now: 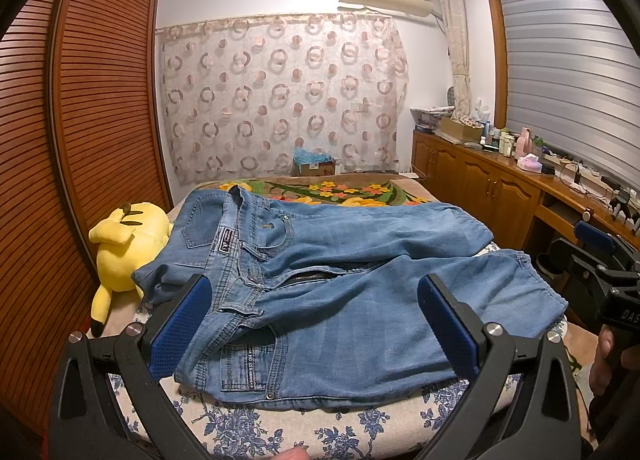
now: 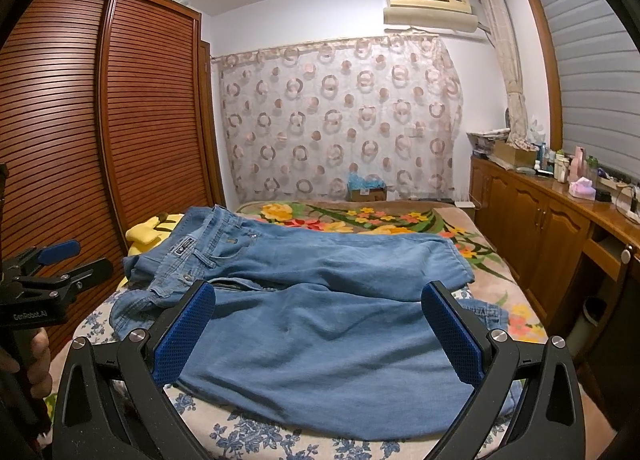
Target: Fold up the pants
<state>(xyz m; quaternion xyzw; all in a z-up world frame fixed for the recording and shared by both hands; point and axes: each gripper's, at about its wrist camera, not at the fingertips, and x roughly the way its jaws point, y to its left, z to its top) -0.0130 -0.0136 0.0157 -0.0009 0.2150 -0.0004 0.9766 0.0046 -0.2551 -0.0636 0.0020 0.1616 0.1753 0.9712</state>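
Observation:
Light blue jeans (image 1: 340, 300) lie spread across the bed, waistband to the left, both legs running right, fly zip open; they also show in the right wrist view (image 2: 320, 320). My left gripper (image 1: 314, 300) is open and empty, hovering over the waist and near pocket. My right gripper (image 2: 318, 308) is open and empty, hovering over the near leg. The right gripper shows at the right edge of the left view (image 1: 600, 260); the left gripper shows at the left edge of the right view (image 2: 60, 264).
A yellow plush toy (image 1: 124, 252) lies at the bed's left side under the waistband. A slatted wooden wardrobe (image 1: 80, 139) stands left. A wooden cabinet (image 1: 500, 183) with bottles stands right. A flowered blanket (image 1: 340, 187) covers the bed's far end.

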